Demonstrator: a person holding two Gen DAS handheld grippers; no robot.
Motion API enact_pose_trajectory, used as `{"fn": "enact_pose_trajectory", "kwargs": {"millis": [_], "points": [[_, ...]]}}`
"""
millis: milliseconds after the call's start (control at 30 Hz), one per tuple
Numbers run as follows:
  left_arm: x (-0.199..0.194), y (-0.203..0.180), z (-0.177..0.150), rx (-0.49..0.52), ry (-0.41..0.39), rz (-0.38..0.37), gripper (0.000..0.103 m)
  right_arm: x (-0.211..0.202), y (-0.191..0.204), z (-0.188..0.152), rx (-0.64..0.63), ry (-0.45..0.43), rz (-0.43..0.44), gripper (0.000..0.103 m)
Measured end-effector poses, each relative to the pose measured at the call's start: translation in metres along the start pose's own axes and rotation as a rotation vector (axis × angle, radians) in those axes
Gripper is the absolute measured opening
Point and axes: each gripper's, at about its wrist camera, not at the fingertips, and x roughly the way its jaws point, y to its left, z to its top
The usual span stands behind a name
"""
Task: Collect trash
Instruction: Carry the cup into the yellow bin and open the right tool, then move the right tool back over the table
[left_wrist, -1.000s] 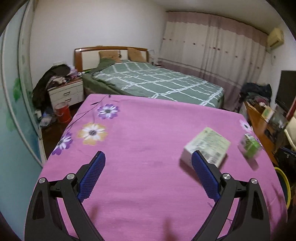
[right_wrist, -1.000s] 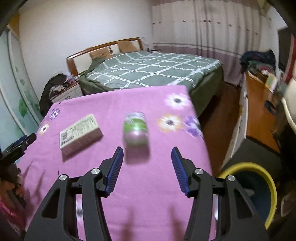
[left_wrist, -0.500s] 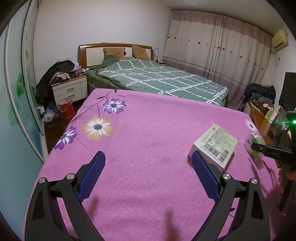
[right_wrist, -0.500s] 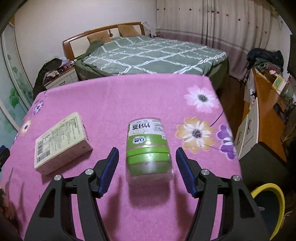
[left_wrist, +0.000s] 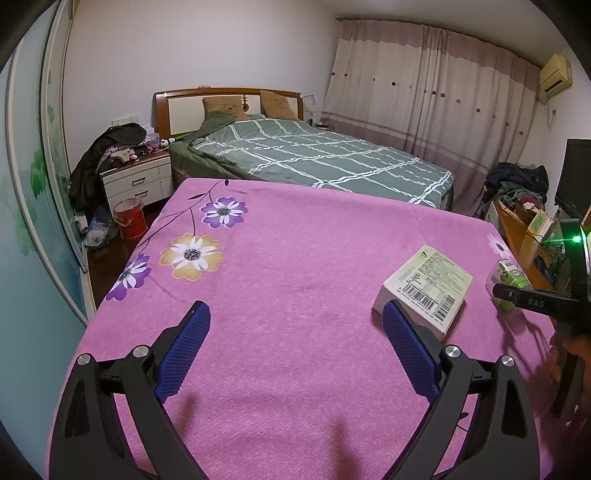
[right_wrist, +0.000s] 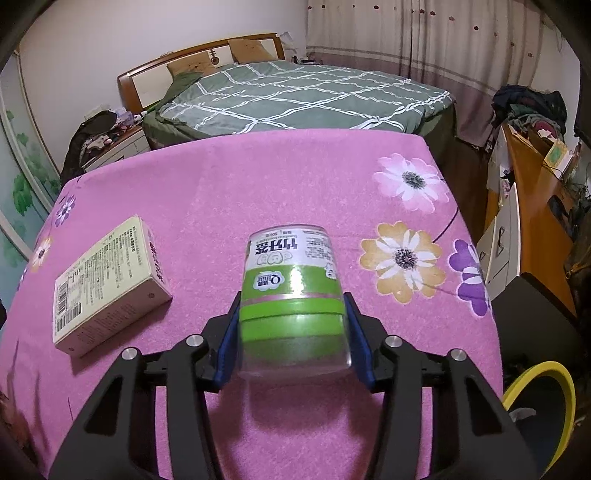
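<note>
Right gripper (right_wrist: 291, 343) has just closed its jaws onto the green jar (right_wrist: 291, 291) it dropped toward a second ago, so lifting can likely begin.

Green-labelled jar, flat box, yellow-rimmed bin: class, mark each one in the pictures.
green-labelled jar (right_wrist: 291, 291), right wrist view, on its green label band.
flat box (left_wrist: 428, 286), left wrist view, on its printed top face.
yellow-rimmed bin (right_wrist: 567, 387), right wrist view, on its rim.

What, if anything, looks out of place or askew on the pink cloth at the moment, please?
The green-labelled jar stands upside down, its print inverted, with the right gripper closed on it. The cardboard box lies flat, askew to the cloth's edges. Nothing spilled or damaged shows.
</note>
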Motion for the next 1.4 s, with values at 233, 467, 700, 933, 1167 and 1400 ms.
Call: {"fn": "enact_pose_trajectory", "kwargs": {"millis": [233, 467, 700, 933, 1167, 1400], "points": [[0.0, -0.001, 0.0, -0.001, 0.001, -0.001, 0.093, -0.024, -0.012, -0.009, 0.022, -0.013, 0.035, 0.049], [0.0, -0.002, -0.001, 0.0, 0.0, 0.0, 0.093, -0.072, -0.037, -0.032, 0.049, -0.073, 0.027, 0.049], [-0.001, -0.004, -0.001, 0.011, -0.004, 0.003, 0.093, -0.125, -0.098, -0.072, 0.162, -0.124, -0.099, 0.049], [-0.001, -0.005, -0.001, 0.015, 0.001, 0.006, 0.093, -0.128, -0.156, -0.103, 0.264, -0.071, -0.228, 0.049], [0.0, -0.006, 0.0, 0.018, 0.009, 0.008, 0.093, -0.13, -0.179, -0.113, 0.325, -0.104, -0.249, 0.055], [0.0, -0.015, -0.002, 0.055, 0.012, -0.011, 0.093, -0.115, -0.127, -0.083, 0.215, -0.164, -0.156, 0.057]]}}
